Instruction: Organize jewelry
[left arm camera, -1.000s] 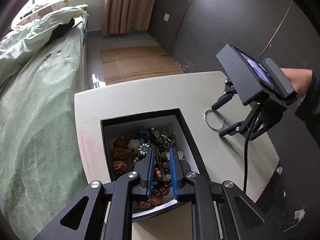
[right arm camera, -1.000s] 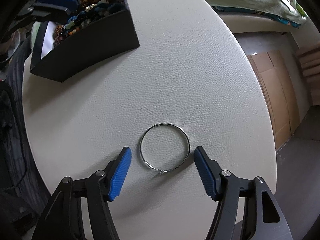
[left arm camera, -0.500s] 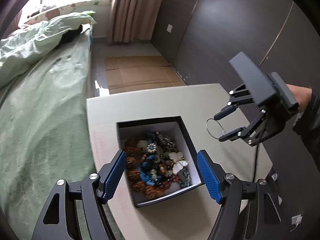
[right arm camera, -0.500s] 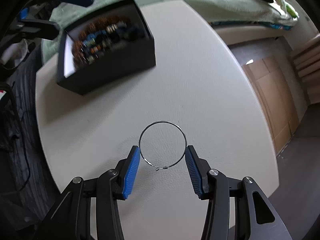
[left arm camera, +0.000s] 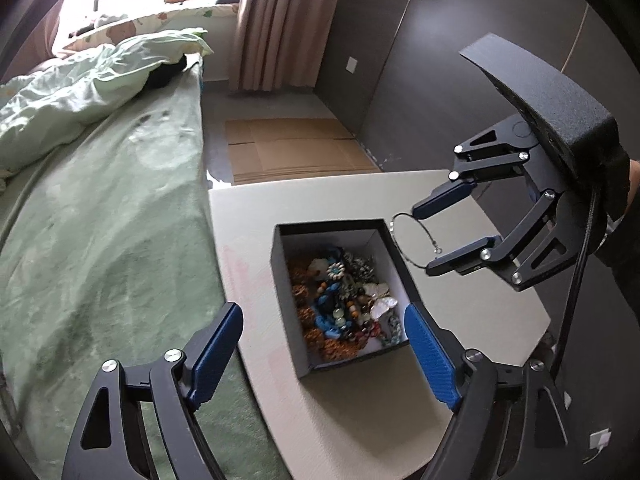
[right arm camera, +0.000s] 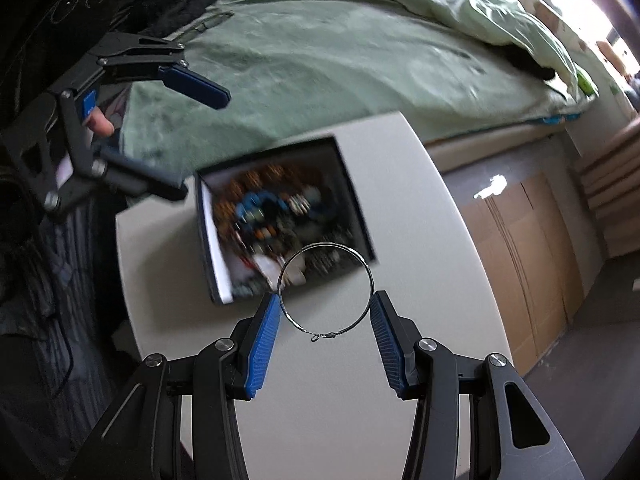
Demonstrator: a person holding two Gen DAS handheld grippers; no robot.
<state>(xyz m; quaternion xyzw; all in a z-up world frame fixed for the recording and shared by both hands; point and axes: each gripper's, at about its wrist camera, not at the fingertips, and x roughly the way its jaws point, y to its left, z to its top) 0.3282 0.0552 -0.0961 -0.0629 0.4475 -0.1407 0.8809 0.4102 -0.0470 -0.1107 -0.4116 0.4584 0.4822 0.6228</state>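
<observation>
A black box (left arm camera: pixel 396 254) full of mixed bead jewelry (left arm camera: pixel 344 304) sits on the white table (left arm camera: pixel 280 208); it also shows, blurred, in the right wrist view (right arm camera: pixel 352 200). My right gripper (right arm camera: pixel 325 320) is shut on a thin silver wire bangle (right arm camera: pixel 362 262) and holds it in the air near the box's corner; the bangle (left arm camera: pixel 404 256) and that gripper (left arm camera: pixel 430 238) show in the left wrist view. My left gripper (left arm camera: pixel 324 344) is open and empty, raised above the near end of the box; it shows in the right wrist view (right arm camera: pixel 200 144).
A bed with a green cover (left arm camera: pixel 100 220) runs along the table's left side. Flattened cardboard (left arm camera: pixel 288 148) lies on the floor beyond the table. A dark wall (left arm camera: pixel 440 80) stands at the right. A cable (left arm camera: pixel 576 280) hangs from the right gripper.
My right gripper closed on the bangle, lifted it off the table and carried it toward the box. My left gripper opened, left the jewelry and pulled up and back.
</observation>
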